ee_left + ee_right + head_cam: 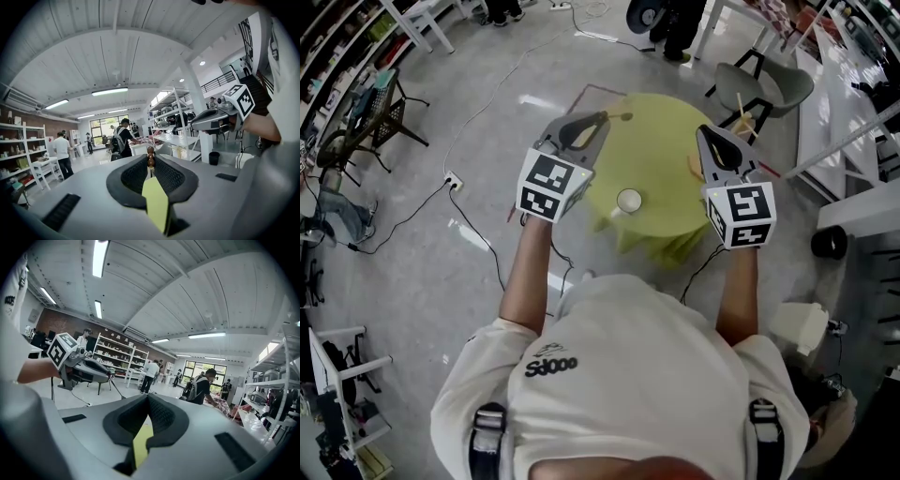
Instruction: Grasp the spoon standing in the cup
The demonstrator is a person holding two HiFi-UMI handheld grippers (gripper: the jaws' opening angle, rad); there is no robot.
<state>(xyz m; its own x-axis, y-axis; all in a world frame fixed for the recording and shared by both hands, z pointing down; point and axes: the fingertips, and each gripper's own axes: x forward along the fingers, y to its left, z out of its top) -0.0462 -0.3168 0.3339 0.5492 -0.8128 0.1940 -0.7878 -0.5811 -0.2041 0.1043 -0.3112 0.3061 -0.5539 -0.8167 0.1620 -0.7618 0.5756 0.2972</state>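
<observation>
Round yellow-green table (666, 150), white cup (628, 201) near front edge; left gripper (602, 119) pinches thin brown spoon (622, 117); right gripper (703, 133) alongside

Head view looks steeply down; gripper views face level, apparently sharing one backpacked person (123, 138).

A vaulted white plank ceiling (117, 51) carries long strip lights (110, 92). A brick wall (51, 319) stands behind white shelving (117, 357), and a big paned window (202, 370) closes the far end (daylight comes through it). The floor (487, 103) is pale, glossy grey. A round yellow-green table (670, 150) stands near a grey chair (773, 84). A black chair (384, 112) stands well apart at the left.
</observation>
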